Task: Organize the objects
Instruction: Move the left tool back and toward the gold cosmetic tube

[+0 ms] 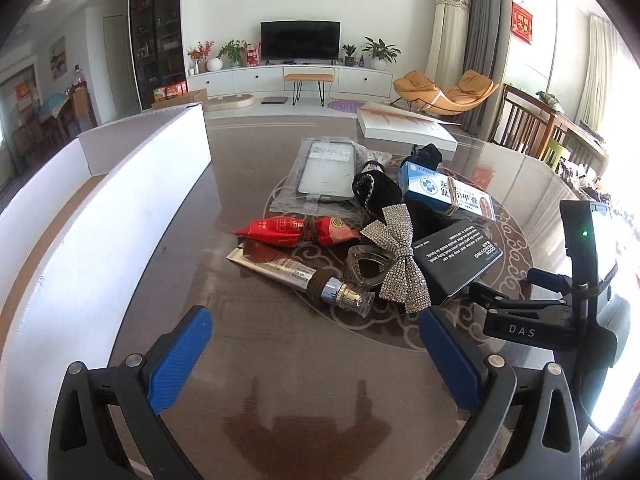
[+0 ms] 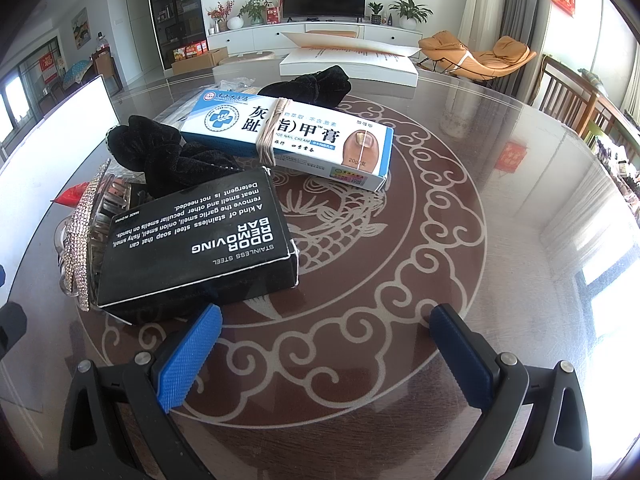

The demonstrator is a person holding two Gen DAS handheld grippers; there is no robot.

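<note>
Nearest the lens, the left gripper (image 1: pixel 316 344) hung above the glossy brown glass-topped table (image 1: pixel 280 380) with its blue-padded fingers (image 1: pixel 180 356) spread wide and nothing between them; its own reflection showed in the glass below. The right gripper (image 2: pixel 326 344) stood likewise apart and empty, its left pad just short of the black cardboard box printed "odor removing bar" (image 2: pixel 200 240), not touching it as far as could be seen.

Just ahead of the left gripper lay a silver squeeze tube with a clear cap and a brown band round its neck (image 1: pixel 304 278), and beside it a rhinestone bow hair clip (image 1: pixel 394 264) resting partly against the black box. Beyond these sat a red foil snack packet (image 1: pixel 292 230), a black velvet scrunchie (image 1: pixel 376 192), a blue-and-white nail cream carton bound with a rubber band (image 2: pixel 288 136), and a clear plastic sleeve holding a flat grey item (image 1: pixel 326 172). The tall white open cardboard box (image 1: pixel 120 208) stood to the left, probably the place for them.

To begin well, each tool would best take one loose outer item: the tube for the left, gripped across its body, and the black box for the right, squarely across its narrow sides so that it would not twist. The heap overlapped, so lifting straight up would keep neighbours from dragging.
</note>
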